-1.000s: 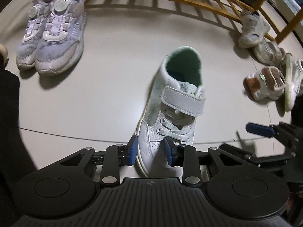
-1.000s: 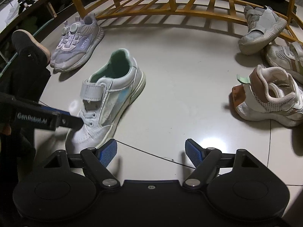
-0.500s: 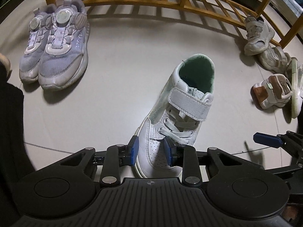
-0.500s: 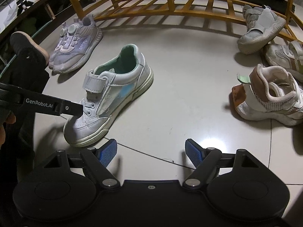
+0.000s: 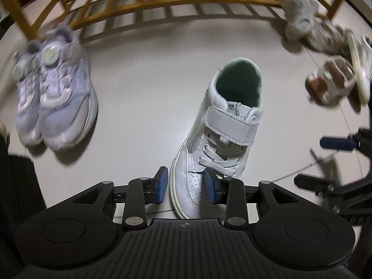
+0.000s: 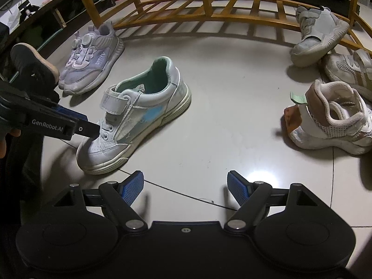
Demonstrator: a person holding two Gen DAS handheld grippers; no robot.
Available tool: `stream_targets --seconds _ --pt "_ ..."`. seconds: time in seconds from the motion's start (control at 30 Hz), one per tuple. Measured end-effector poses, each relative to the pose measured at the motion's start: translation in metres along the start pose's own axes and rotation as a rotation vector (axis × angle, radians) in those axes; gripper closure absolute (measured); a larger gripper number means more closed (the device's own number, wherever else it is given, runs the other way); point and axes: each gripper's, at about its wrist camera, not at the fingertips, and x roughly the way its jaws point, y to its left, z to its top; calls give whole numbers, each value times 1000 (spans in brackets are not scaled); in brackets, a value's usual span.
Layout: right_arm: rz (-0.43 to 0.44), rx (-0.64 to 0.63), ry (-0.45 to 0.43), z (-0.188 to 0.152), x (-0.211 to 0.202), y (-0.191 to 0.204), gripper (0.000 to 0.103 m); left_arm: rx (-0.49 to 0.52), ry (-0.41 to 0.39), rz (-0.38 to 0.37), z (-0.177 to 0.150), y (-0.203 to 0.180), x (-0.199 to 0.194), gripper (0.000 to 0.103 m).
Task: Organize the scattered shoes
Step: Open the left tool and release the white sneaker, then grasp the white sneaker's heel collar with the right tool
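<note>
A white strap sneaker (image 5: 223,134) with a green lining stands on the floor; it also shows in the right wrist view (image 6: 134,118). My left gripper (image 5: 186,184) has its pads around the sneaker's toe; the left pad stands slightly off the sole. From the right wrist view its finger (image 6: 79,126) touches the toe. My right gripper (image 6: 186,186) is open and empty above bare floor. A lilac pair (image 5: 55,93) stands at the left, also in the right wrist view (image 6: 90,55).
A wooden shoe rack (image 5: 186,2) curves along the back, also in the right wrist view (image 6: 209,7). Several white and tan sneakers (image 6: 332,118) lie scattered at the right, one (image 6: 316,34) leaning on the rack. A dark-trousered leg and foot (image 6: 32,62) is at the left.
The white sneaker has moved farther toward the rack and turned with my left gripper. The left pads have opened slightly around the toe. The right gripper has stayed put.
</note>
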Motion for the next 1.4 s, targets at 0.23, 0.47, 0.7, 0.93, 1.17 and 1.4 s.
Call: stream_targets --seconds 0.23,0.47,0.7,0.93,1.17,1.4 --pt "-1 0 -4 -1 0 1 22 78 41 -67 8 12 6 56" --pt "-4 3 -8 -1 -1 1 22 6 44 -105 5 20 6 59" --pt "4 -1 -6 0 -1 3 22 -206 2 -143 -12 32 1 61" --pt "3 -69 -27 17 -8 12 22 -400 -29 -160 -27 44 6 64" --pt "-58 -136 -52 54 -4 14 22 -375 -68 -144 -31 42 1 66" --pt "-71 -97 -62 77 10 14 22 -360 -96 -176 -36 41 4 68"
